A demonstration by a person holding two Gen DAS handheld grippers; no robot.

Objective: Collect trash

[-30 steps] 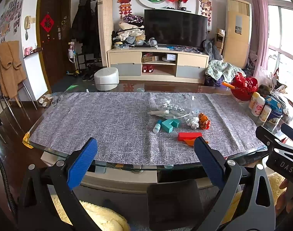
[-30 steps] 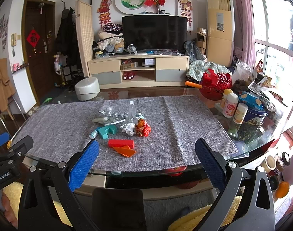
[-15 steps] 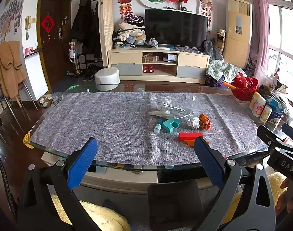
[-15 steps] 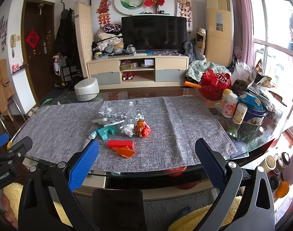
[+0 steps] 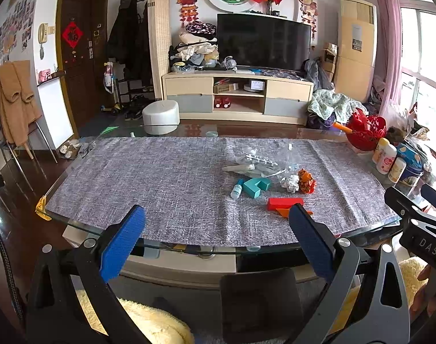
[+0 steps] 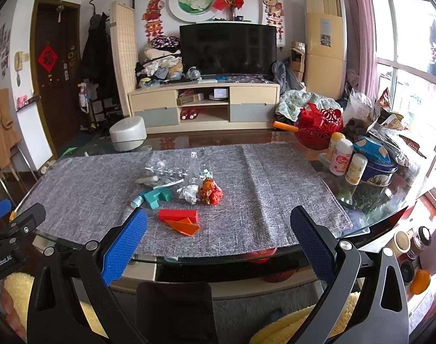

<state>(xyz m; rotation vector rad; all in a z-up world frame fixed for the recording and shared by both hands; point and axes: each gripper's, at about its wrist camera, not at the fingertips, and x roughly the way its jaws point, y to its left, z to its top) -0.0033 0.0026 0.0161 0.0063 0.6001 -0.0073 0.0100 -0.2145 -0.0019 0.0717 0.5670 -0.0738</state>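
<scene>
Both wrist views, facing a glass table [image 5: 74, 223] covered by a grey woven cloth [image 5: 166, 183]. Left tongs [image 5: 218, 229] and right tongs [image 6: 218, 229] are each spread wide and hold nothing; both hang before the near edge of the table, short of the cloth. The trash lies in a loose cluster toward the middle of the cloth, nearer the right end: crumpled clear plastic packaging [image 5: 263, 162] farthest back; a crumpled white paper ball [image 6: 189, 192] touching an orange-red wrapper wad [image 6: 210, 191]; a small bottle [image 5: 236, 189] just beside a teal block [image 5: 256, 186]; nearest the near edge, a red block [image 6: 177, 214] with an orange paper piece [image 6: 183, 227] against it. At the right end of the table stand a red basket [image 6: 318, 132], white bottles [image 6: 341, 157] and a blue tin [image 6: 378, 172].
</scene>
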